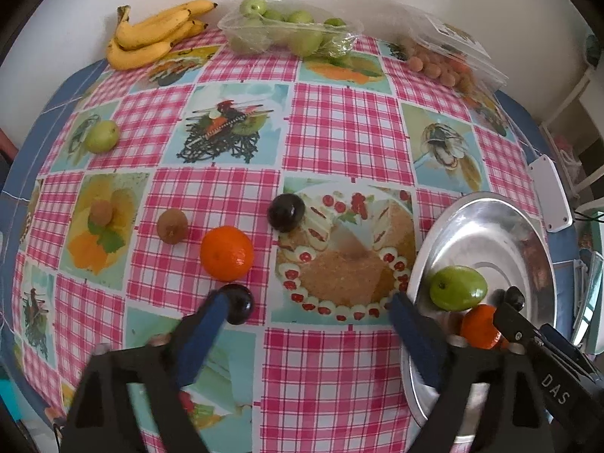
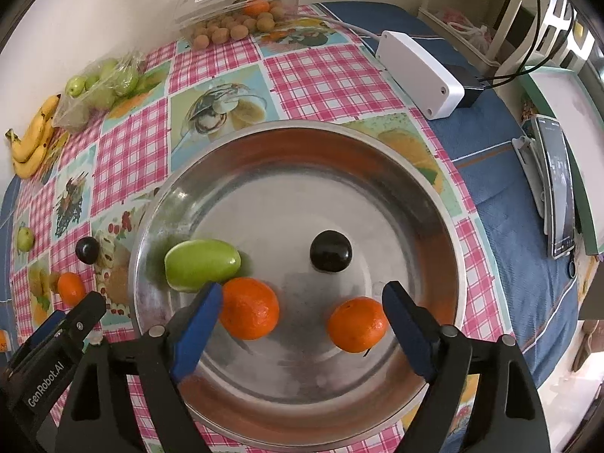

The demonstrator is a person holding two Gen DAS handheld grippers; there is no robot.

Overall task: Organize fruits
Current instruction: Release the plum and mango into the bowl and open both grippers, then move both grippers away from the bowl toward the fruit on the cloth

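Observation:
A round steel plate holds a green fruit, two oranges and a dark plum. My right gripper is open just above the plate, with both oranges between its fingers. My left gripper is open over the tablecloth. A dark plum sits by its left fingertip. On the cloth lie an orange, another plum, a brown kiwi-like fruit and a green fruit. The plate is at the left view's right.
At the far edge are bananas, a clear tray of green fruits and a clear box of small brown fruits. A white box with cables and a phone lie right of the plate.

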